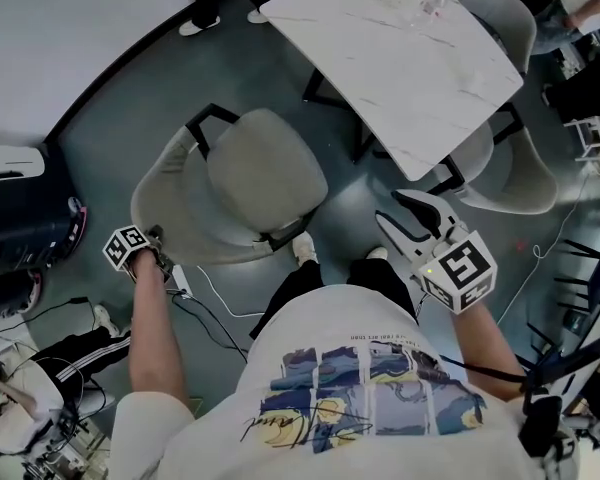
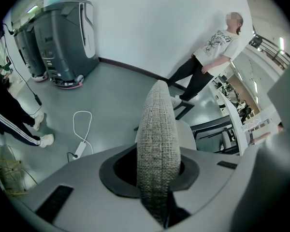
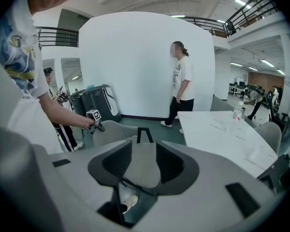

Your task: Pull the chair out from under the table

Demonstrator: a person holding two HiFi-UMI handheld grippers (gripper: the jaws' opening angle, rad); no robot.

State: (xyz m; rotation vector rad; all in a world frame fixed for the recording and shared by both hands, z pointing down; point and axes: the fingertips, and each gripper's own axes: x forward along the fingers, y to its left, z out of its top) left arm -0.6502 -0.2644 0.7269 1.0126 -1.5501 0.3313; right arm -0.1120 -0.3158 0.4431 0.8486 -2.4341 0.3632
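Note:
The beige fabric chair (image 1: 250, 183) stands out from under the white marble table (image 1: 400, 58), its seat beside the table's near-left edge. My left gripper (image 1: 156, 242) is shut on the top rim of the chair's backrest (image 2: 157, 129); the woven edge runs up between the jaws. My right gripper (image 1: 418, 216) hovers open near the table's front corner, with nothing between its jaws. In the right gripper view the chair (image 3: 116, 129) and the left gripper's marker cube (image 3: 93, 115) show beyond the open right gripper (image 3: 144, 164).
Two more beige chairs (image 1: 520, 173) sit tucked at the table's right and far sides. A dark machine (image 1: 20, 218) stands at left. A white cable and power strip (image 1: 180, 280) lie on the floor by the chair. People stand near the far wall (image 2: 208, 62).

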